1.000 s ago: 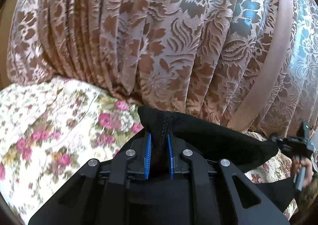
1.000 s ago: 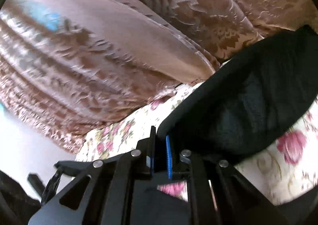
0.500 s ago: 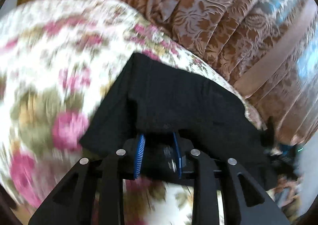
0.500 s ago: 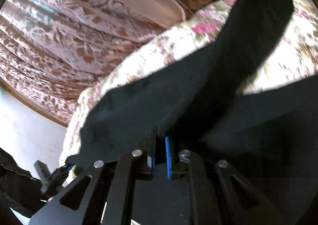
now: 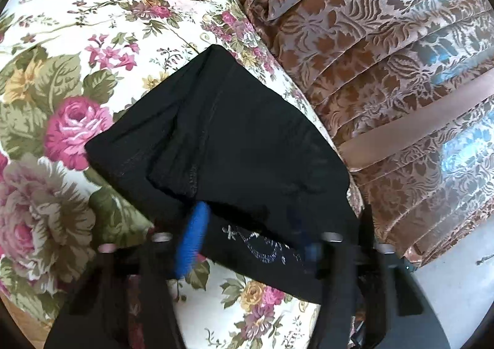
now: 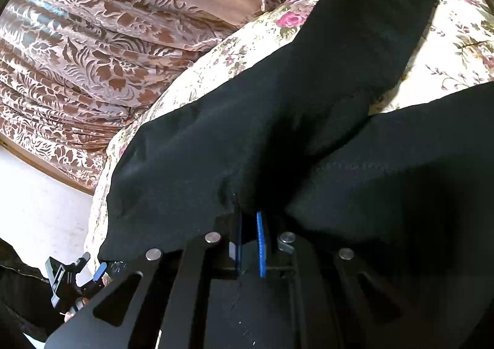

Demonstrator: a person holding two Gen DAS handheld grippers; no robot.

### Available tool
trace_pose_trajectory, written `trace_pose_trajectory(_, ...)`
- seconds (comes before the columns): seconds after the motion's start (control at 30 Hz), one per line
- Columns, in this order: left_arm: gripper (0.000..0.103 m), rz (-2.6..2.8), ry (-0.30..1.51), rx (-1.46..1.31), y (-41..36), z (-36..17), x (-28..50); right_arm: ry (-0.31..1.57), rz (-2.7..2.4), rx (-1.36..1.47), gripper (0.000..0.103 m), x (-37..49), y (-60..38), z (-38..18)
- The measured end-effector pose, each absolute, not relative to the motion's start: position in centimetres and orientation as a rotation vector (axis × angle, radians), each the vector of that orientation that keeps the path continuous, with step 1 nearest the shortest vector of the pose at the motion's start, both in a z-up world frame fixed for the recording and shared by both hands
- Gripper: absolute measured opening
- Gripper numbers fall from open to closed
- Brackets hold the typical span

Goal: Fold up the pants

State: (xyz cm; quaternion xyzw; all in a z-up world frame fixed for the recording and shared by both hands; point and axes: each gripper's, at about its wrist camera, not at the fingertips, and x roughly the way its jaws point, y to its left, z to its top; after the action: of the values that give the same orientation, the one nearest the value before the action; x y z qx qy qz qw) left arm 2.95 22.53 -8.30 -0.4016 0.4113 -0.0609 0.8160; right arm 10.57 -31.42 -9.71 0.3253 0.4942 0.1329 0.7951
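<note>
Black pants (image 5: pixel 234 145) lay folded over a floral bedspread (image 5: pixel 92 40), one corner reaching close to the rounded far edge where the cover dropped away toward a brown patterned curtain (image 5: pixel 386 49). Open bedspread stretched to the left of the garment and below it in the left wrist view, printed with large pink roses and green leaves on cream. The left gripper (image 5: pixel 247 234), blurred, had its jaws opening, its blue pads (image 5: pixel 191 238) standing either side of the near hem, where a pale scrawled print showed on the cloth; the pads did not appear to press on it.

From the right wrist view, the right gripper (image 6: pixel 248 241) was clamped tight on a bunched edge of the pants (image 6: pixel 278 120), its pads nearly meeting over the fabric. The matte, soft knit spread in two broad lobes, one running toward the upper right, the other filling the right side of the frame. The bedspread (image 6: pixel 457 49) showed between them. The curtain (image 6: pixel 108 40) hung in heavy velvety pleats past the bed's edge, with pale floor (image 6: pixel 40 210) beneath. The left gripper (image 6: pixel 77 275) appeared at lower left.
</note>
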Motion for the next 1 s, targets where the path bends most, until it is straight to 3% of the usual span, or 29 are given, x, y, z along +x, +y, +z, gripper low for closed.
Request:
trace_pose_trajectory(0.13, 0.006, -0.086, 0.910, -0.837, 22.6, -8.3, 4.4, 1.056, 0.293, 0.686, 0.006, 10.9, -31.5, -9.2)
trace_pose_trajectory(0.5, 0.004, -0.148, 0.761, -0.644, 23.5, -2.2, 6.1, 0.952, 0.414, 0.572, 0.005, 5.1, -29.9, -1.9)
trace_pose_trajectory(0.77, 0.004, -0.062, 0.908, -0.684, 25.4, -9.0, 3.6, 1.113, 0.383, 0.521, 0.006, 2.0, -27.3, -7.7)
trace_pose_trajectory(1.0, 0.004, -0.122, 0.808, -0.702, 25.6, -6.4, 2.7, 1.081, 0.385, 0.496, 0.006, 2.1, -27.1, -6.0)
